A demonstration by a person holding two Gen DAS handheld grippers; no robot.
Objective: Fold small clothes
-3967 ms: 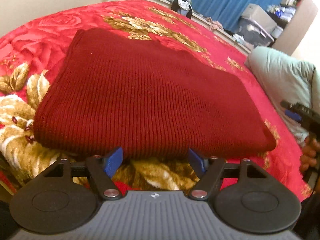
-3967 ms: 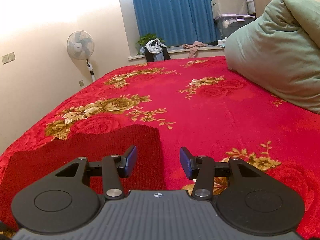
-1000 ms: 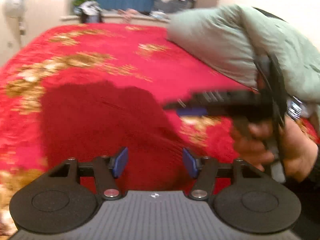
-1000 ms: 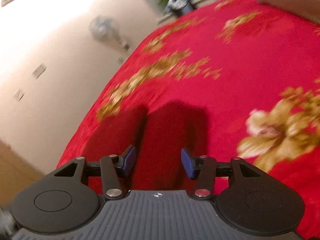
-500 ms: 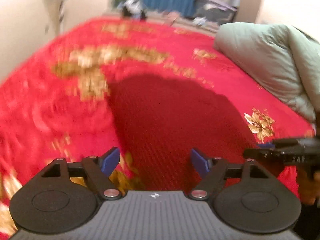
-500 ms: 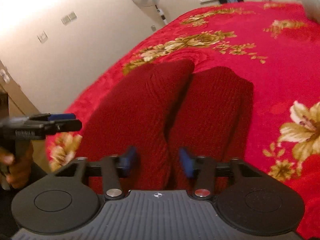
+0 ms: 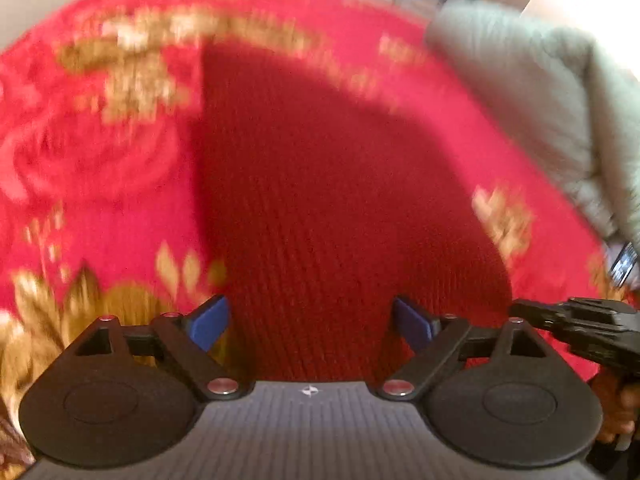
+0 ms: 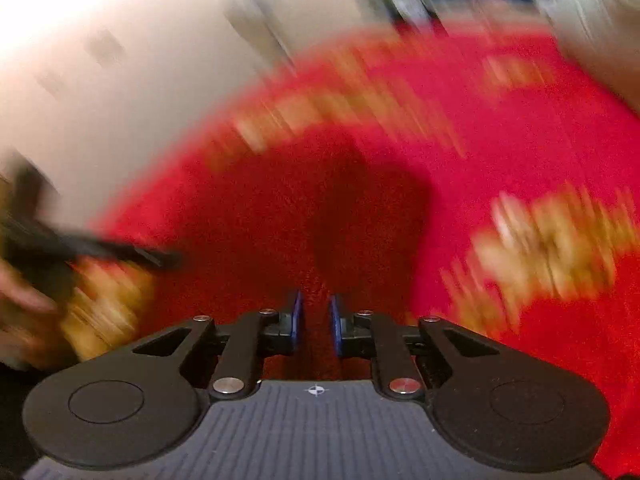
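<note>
No text, label, brand or number can be read in either view. Both are blurred. The only sign is a small white cross-in-circle mark, just behind the fingers on the ribbed grey body of the left gripper (image 7: 310, 326) and likewise on that of the right gripper (image 8: 316, 322).

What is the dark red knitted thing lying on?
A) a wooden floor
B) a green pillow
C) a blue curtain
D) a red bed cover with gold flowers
D: the dark red knit lies flat on the red flowered bed cover, apart from the green pillow.
</note>
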